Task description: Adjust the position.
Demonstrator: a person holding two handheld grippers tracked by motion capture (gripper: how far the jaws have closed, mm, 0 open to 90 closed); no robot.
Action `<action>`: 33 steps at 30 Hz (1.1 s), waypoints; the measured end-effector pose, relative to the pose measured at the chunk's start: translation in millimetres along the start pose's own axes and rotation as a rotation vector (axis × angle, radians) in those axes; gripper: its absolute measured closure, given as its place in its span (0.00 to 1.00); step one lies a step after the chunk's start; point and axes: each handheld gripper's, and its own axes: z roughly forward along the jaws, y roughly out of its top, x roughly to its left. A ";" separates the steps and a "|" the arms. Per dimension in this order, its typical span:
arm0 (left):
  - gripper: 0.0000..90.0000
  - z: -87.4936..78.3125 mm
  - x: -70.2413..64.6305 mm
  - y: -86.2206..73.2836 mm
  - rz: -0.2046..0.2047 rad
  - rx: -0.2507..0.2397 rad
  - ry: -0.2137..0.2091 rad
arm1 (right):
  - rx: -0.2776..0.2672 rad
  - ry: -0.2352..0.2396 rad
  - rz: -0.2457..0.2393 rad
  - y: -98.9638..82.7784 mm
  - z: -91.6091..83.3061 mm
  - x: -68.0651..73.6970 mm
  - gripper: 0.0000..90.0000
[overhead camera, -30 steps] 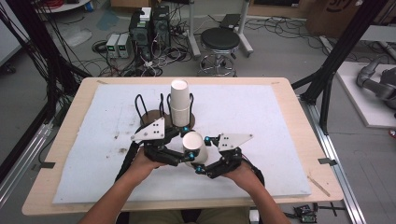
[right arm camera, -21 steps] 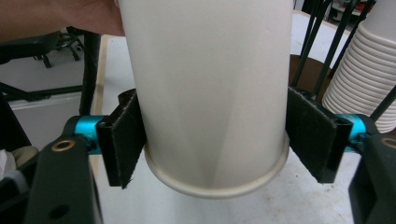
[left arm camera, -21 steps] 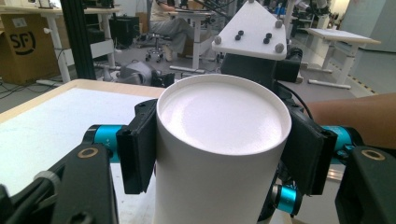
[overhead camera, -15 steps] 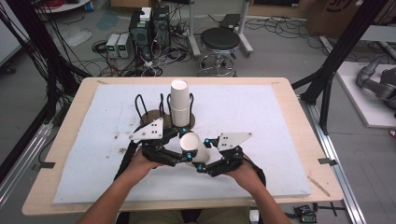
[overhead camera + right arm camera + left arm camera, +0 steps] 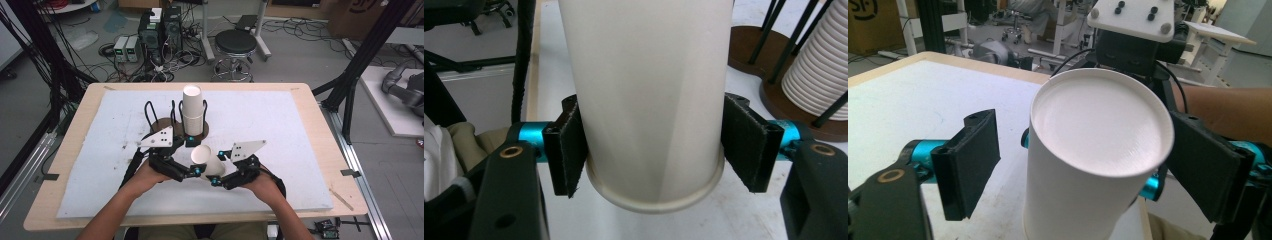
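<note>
Here, the high view shows a person's two hands meeting over the near middle of the white table mat point(image 5: 280, 130). The left gripper point(image 5: 196, 171) and the right gripper point(image 5: 214, 180) face each other, and a white paper cup point(image 5: 207, 160) lies tilted between them, above the mat. Just behind it stands a stack of cups point(image 5: 192, 112) on a round brown wooden holder point(image 5: 165, 125) with upright black rods.

In the left gripper view, the paper cup point(image 5: 1093, 150) sits between the left gripper point(image 5: 1083, 165) and its two black pads, with its flat closed base turned to the camera. The left pad point(image 5: 970, 160) stands clearly apart from the cup wall; the right pad point(image 5: 1205, 170) lies just beside the base rim. The jaws have just been opening, with the cup between them but no longer pressed. Behind the cup, the right gripper point(image 5: 1143, 50) comes in from the opposite side.

In the right gripper view, the right gripper point(image 5: 654, 150) has both black pads point(image 5: 569, 150) pressed against the wall of the paper cup point(image 5: 649, 90), just above its rolled rim. The jaws have just been closing and now clamp the cup firmly. The stack of cups point(image 5: 819, 65) and its wooden holder point(image 5: 754, 50) stand at the upper right.
</note>
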 end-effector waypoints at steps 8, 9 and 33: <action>0.18 -14.1 3.3 9.8 0.017 0.055 0.001 | 0.032 -0.019 -0.009 0.0 -4.0 -6.1 0.37; 0.18 -15.4 3.9 12.3 0.021 0.068 -0.006 | 0.052 -0.016 -0.016 1.2 -3.6 -6.7 0.37; 0.19 3.5 4.1 25.2 0.056 0.294 -0.025 | 0.329 -0.012 -0.184 35.3 5.7 -5.8 0.35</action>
